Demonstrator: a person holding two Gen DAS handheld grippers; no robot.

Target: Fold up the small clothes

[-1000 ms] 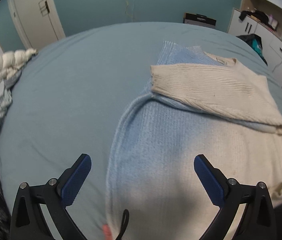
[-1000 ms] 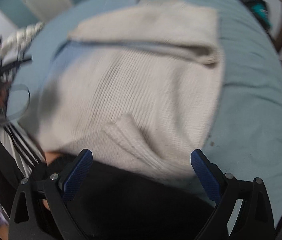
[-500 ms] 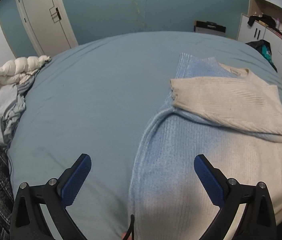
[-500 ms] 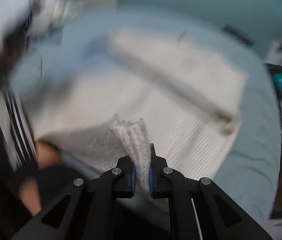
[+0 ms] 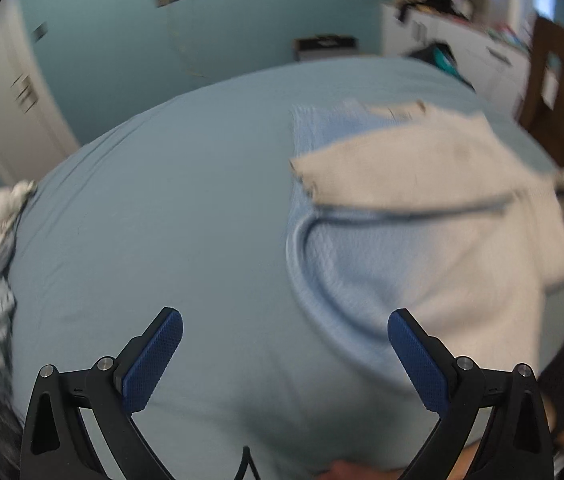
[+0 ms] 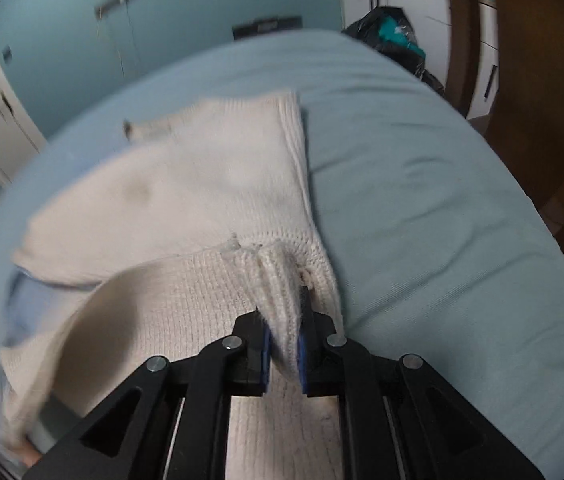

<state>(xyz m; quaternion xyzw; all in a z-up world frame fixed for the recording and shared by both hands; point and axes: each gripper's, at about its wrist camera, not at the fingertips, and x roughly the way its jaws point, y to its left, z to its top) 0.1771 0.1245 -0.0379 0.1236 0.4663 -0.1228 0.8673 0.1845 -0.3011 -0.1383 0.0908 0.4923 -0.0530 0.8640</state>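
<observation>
We see the right tool [image 6: 284,350] clamped on a lifted fold of the cream-and-blue knitted sweater [image 6: 209,184] on the blue bed [image 6: 422,200], while the left tool [image 5: 284,360] gapes empty above its blue side.

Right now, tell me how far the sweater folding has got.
Done: one cream sleeve of the cream and pale-blue knitted sweater lies folded across its chest. In hand: the right gripper, whose jaws have just been closing, pinches a bunched cream edge. Left: the open left gripper hovers empty; the body remains unfolded on the blue bedsheet.
</observation>
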